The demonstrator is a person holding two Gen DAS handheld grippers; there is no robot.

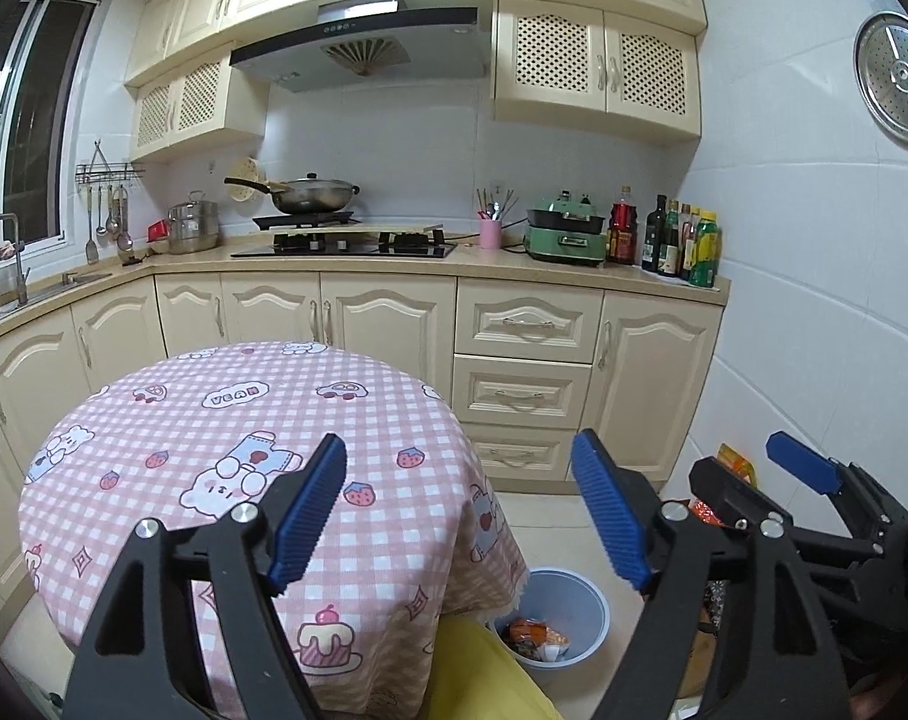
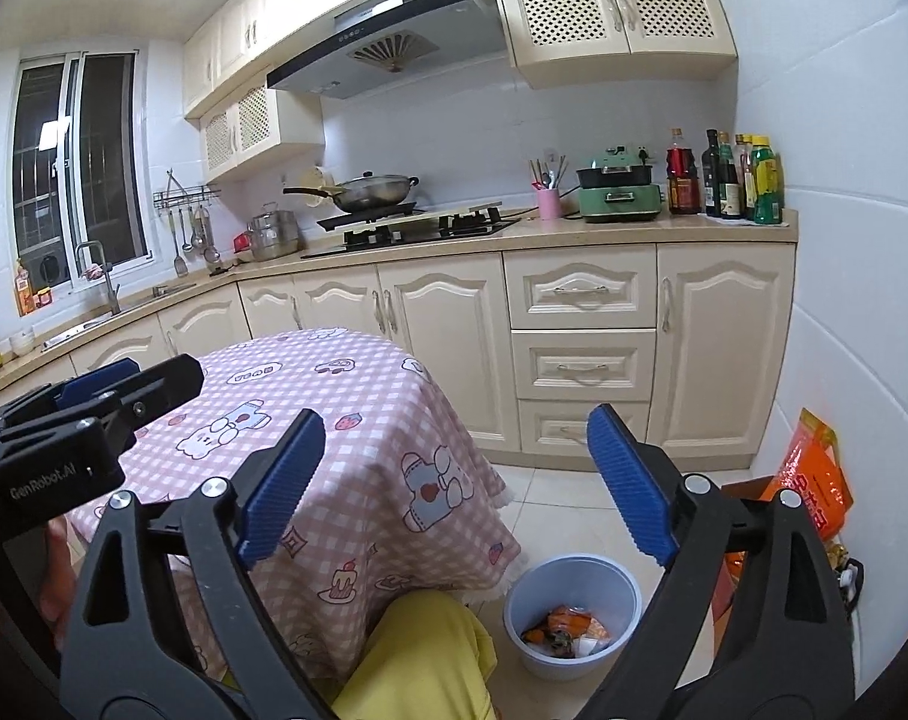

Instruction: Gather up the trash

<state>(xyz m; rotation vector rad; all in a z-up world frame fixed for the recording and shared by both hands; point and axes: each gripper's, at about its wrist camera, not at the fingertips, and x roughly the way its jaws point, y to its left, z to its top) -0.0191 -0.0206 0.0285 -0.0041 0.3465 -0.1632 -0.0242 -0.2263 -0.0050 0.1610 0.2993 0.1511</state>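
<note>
Checked pink tablecloth drapes beside round bin holding crumpled wrappers.

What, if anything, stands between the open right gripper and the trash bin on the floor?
Nothing visible. The right gripper is open and empty, above the bin. The bin's mouth is uncovered, with wrappers inside. The tablecloth's edge hangs just to the bin's left, and a yellow-clad knee lies beside it.

Black hand-held gripper — ribbed blue pads, silver screws — yellow trousers
</note>
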